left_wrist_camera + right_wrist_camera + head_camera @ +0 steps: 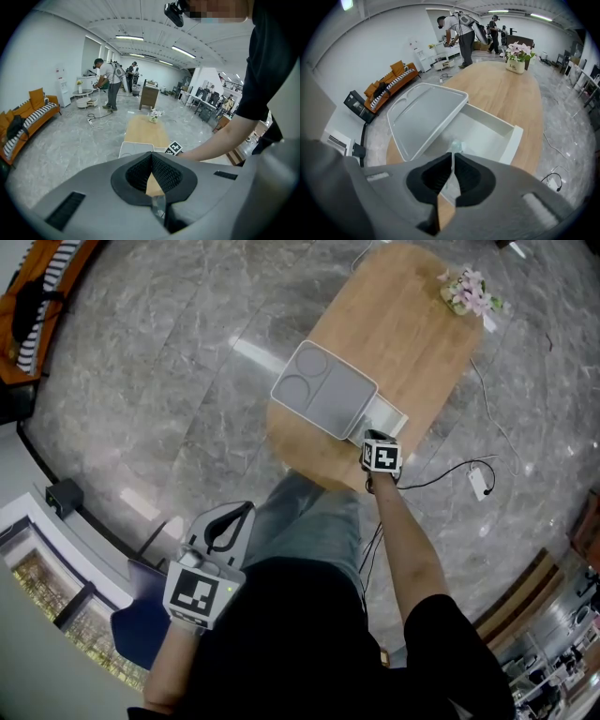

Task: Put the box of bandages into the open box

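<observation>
White open box (487, 133), grey lid (423, 117), tan wooden table (504, 89).

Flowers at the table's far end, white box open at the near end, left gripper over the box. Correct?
One slip: it is the right gripper over the box, not the left. The head view shows this; the left gripper is held off the table. Flowers at the far end and the open box at the near end are right.
</observation>
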`<action>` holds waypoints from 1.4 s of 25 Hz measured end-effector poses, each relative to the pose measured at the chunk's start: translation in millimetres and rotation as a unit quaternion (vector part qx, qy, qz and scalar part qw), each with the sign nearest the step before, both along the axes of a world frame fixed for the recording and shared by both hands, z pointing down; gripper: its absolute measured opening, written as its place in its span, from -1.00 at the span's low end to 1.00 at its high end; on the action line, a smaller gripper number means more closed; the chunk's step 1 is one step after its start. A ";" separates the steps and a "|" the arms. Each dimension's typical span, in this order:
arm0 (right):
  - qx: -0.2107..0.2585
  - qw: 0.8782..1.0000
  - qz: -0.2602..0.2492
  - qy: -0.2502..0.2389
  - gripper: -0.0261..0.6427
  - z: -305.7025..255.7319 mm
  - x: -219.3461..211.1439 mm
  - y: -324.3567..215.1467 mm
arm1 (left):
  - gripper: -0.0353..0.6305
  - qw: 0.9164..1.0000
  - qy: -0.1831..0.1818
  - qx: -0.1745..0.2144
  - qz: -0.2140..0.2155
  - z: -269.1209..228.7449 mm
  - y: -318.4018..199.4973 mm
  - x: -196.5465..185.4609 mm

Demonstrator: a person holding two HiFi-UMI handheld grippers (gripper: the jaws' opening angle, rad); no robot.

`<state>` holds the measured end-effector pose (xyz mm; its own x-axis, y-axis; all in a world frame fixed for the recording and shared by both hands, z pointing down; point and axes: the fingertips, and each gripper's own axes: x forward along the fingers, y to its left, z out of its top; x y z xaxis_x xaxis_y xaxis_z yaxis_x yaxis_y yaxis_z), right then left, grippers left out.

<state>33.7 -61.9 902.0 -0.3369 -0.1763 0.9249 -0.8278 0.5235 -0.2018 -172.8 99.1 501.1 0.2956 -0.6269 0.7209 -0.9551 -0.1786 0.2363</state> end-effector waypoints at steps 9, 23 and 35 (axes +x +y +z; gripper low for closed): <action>-0.004 1.000 -0.020 0.003 -0.57 -1.9 -1.6 1.9 | -0.86 1.000 0.002 0.008 -0.001 -0.5 -0.7 1.2; 0.023 0.999 -0.035 -0.023 -0.57 -57.2 -6.4 -0.2 | -0.86 0.998 0.004 0.058 0.023 -14.8 -18.3 8.3; 0.066 0.994 -0.048 -0.067 -0.93 -142.8 -1.7 2.4 | -0.86 0.994 0.011 0.105 0.034 -46.9 -42.4 37.3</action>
